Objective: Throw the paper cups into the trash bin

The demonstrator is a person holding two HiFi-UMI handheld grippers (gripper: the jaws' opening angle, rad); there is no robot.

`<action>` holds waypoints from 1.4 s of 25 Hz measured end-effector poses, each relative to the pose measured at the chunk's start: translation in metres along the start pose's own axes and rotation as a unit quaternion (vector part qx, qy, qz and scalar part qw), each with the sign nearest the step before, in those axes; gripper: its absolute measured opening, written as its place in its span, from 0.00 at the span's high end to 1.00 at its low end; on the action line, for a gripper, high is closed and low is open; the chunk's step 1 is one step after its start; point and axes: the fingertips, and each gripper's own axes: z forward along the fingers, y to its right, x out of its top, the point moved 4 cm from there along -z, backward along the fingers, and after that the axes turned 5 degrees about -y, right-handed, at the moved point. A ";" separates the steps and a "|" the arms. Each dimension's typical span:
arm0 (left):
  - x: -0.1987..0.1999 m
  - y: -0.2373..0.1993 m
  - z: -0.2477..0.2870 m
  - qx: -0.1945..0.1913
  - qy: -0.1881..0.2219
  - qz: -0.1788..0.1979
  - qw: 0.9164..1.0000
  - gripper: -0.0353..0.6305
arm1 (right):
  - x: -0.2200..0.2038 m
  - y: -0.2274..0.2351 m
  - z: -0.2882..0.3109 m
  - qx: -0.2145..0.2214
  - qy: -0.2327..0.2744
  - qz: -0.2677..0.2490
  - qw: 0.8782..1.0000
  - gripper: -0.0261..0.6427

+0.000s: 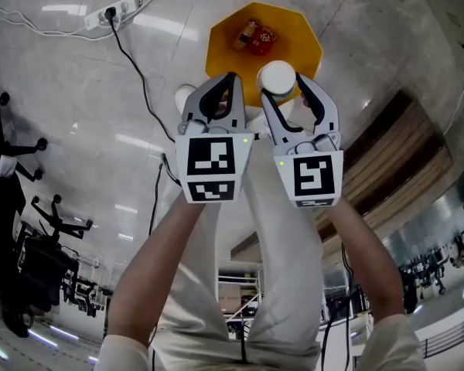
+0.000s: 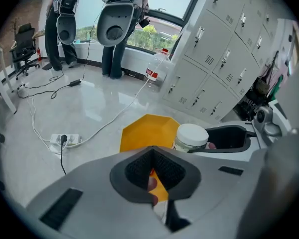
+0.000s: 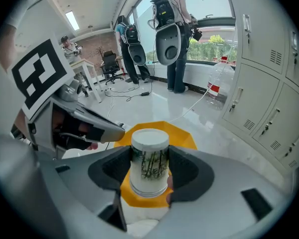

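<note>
A white paper cup (image 1: pixel 277 78) with a green plant print is held upside down between the pads of my right gripper (image 1: pixel 284 91), which is shut on it. In the right gripper view the cup (image 3: pixel 149 161) fills the gap between the jaws, over the near edge of the orange trash bin (image 3: pixel 184 136). The bin (image 1: pixel 294 29) stands on the floor just beyond both grippers. My left gripper (image 1: pixel 230 83) hangs beside the right one, its jaws together with nothing between them. From the left gripper view, the cup (image 2: pixel 191 137) shows at the right, in front of the bin (image 2: pixel 144 131).
Red and brown wrappers (image 1: pixel 255 35) lie in the bin. A power strip (image 1: pixel 112 10) and its black cable cross the floor at the left. Office chairs (image 1: pixel 15 207) stand far left. Grey lockers (image 2: pixel 224 59) and a water bottle (image 2: pixel 157 68) are beyond the bin. People (image 3: pixel 169 34) stand by the window.
</note>
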 end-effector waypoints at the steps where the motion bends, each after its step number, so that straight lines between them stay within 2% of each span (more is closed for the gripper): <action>1: -0.001 -0.001 0.005 -0.001 -0.001 0.001 1.000 0.94 | -0.002 0.001 0.004 0.000 0.000 0.001 1.000 0.60; 9: -0.011 -0.010 0.036 -0.001 -0.022 0.014 1.000 0.94 | -0.016 0.009 0.035 -0.001 -0.029 0.021 0.999 0.58; 10: -0.010 -0.009 0.037 0.000 -0.023 0.015 1.000 0.94 | -0.016 0.010 0.036 0.002 -0.030 0.024 0.999 0.53; 16: 0.001 0.005 0.025 -0.007 -0.024 0.025 0.999 0.94 | -0.005 0.014 0.019 0.003 -0.026 0.028 0.999 0.51; 19: 0.013 0.013 0.010 -0.009 -0.020 0.031 0.999 0.94 | 0.008 0.015 0.001 0.004 -0.019 0.029 0.999 0.59; 25: 0.047 0.036 -0.036 -0.008 -0.003 0.038 0.999 0.94 | 0.041 0.017 -0.054 0.001 -0.002 0.019 1.000 0.91; 35: 0.107 0.088 -0.144 -0.009 0.040 0.049 0.998 0.94 | 0.111 0.017 -0.158 0.001 0.040 0.012 0.999 0.95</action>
